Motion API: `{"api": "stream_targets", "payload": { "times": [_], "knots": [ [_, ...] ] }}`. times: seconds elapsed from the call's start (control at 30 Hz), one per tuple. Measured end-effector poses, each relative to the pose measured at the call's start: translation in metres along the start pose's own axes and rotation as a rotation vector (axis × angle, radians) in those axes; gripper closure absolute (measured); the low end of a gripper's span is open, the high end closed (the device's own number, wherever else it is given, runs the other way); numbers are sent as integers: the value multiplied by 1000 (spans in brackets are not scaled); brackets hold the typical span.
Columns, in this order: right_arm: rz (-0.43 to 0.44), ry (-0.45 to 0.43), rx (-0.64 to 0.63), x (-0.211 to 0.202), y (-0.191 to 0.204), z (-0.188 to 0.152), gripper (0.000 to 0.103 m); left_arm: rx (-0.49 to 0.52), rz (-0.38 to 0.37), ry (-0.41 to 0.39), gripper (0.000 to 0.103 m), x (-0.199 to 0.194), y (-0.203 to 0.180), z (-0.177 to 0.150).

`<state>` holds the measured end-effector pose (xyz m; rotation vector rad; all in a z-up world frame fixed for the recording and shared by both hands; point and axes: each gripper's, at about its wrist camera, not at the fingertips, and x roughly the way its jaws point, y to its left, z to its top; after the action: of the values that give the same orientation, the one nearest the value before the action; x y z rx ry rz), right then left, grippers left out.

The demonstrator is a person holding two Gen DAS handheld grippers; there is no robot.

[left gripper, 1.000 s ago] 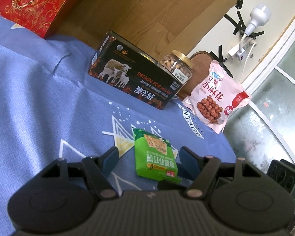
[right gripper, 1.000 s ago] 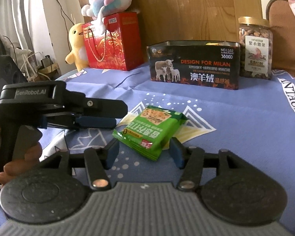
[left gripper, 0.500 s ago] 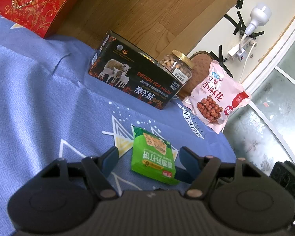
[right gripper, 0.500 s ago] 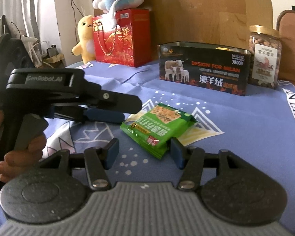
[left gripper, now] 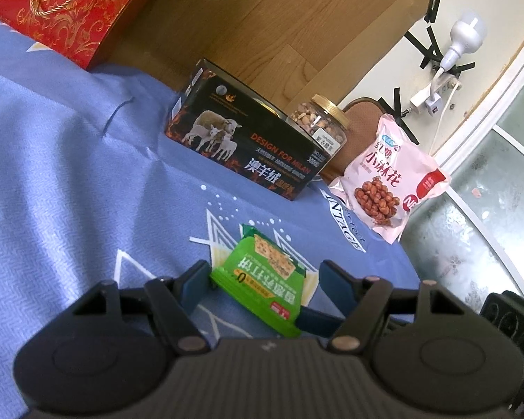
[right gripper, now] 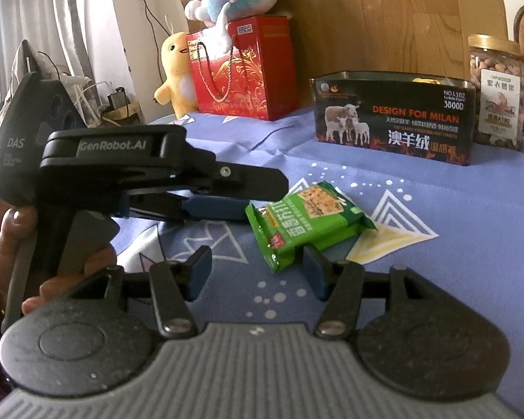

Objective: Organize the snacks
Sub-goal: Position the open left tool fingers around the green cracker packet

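Because the job was to tidy the snacks, the green cracker pack [left gripper: 262, 281] lay flat on the blue cloth of the tabletop [left gripper: 70, 192], right in the middle, where both tools could reach it. It was well apart from the black box with sheep on it [left gripper: 248, 146], which stood at the back by the wooden board. That box looked open at the top, so it was likely the place where snacks should go. The nut jar [left gripper: 319, 127] stood just behind the box, and the pink snack bag [left gripper: 387, 181] leaned up at the far edge, so they seemed to be waiting their turn. The left hand-held gripper [left gripper: 262, 281] sat low with its 2 fingers spread wide, 1 on each side of the pack, and its left finger looked to be right against the wrapper's edge, but it was not squeezing. The right hand-held gripper [right gripper: 256, 272] was spread open too and held nothing; its right finger was tucked just under the near end of the pack, as if to lift it up. A red gift bag [right gripper: 242, 66] and 2 soft toys sat at the back, out of the way.
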<state>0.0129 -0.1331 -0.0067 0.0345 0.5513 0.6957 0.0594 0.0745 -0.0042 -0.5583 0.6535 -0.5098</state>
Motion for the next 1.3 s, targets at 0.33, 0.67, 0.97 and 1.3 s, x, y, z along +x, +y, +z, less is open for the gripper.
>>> {"api": "stream_targets", "payload": {
  "times": [0.33,0.67,0.97,1.3],
  "knots": [
    [2,0,1,0,-1,0,42,-1,0,0,32,0,0,0],
    [2,-1,-2,0,-1,0,42,-1,1,0,32,-1,0,0],
    [19,-4,45,6,-4,5,40,-14,20,-22,32,-4,2,1],
    [57,-5,95,-12,-17,-1,42,-15,22,-22,32,-3,2,1]
  ]
}}
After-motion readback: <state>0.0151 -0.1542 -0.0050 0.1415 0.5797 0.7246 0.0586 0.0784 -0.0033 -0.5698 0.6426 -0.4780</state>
